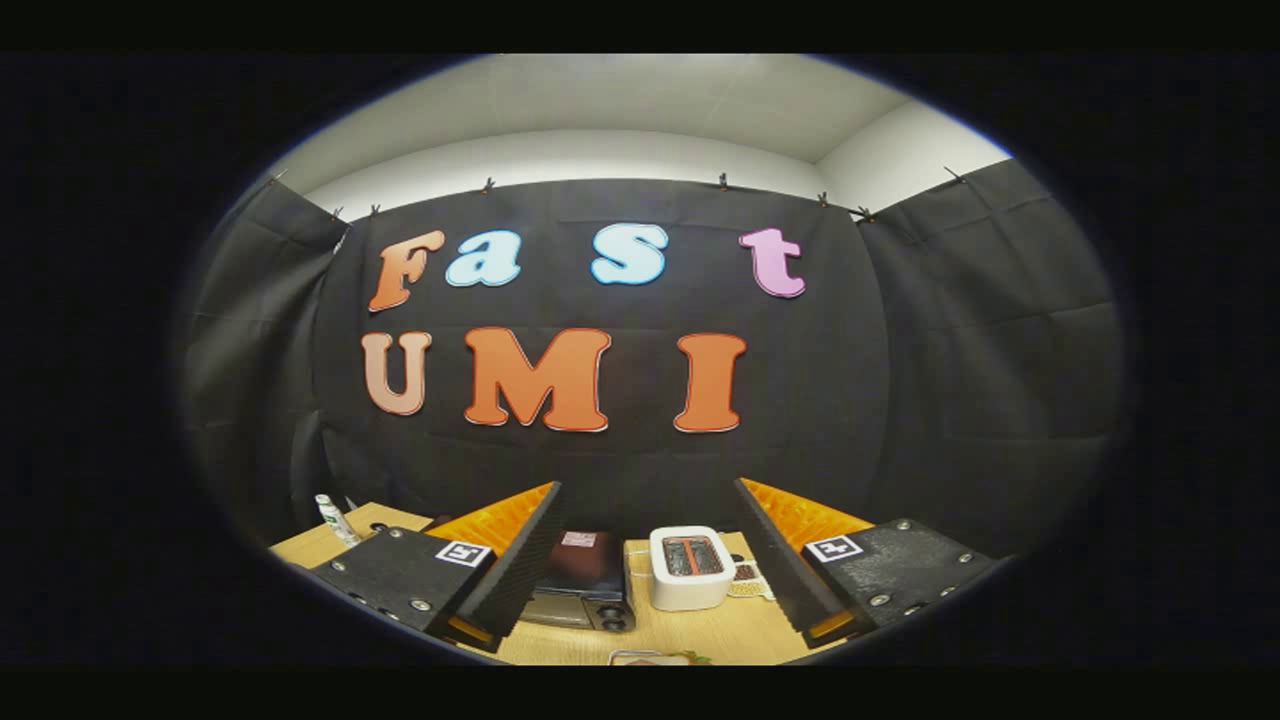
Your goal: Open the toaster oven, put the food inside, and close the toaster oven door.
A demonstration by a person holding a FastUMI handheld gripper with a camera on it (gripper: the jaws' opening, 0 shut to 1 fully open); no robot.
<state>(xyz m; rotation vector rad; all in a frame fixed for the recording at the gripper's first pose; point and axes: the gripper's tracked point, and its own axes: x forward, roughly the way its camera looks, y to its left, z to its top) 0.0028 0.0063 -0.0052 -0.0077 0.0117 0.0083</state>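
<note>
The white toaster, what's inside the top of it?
The white toaster sits on the wooden table, ahead between the open gripper's fingers. Its top slots show something reddish-orange inside. Deeper down is hidden, so I can't tell what it is.

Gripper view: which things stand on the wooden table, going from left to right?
White tube → dark toaster oven → white pop-up toaster → small patterned item. The open gripper holds nothing.

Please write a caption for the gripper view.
Open gripper above table; toaster oven and white toaster ahead between fingers.
</note>
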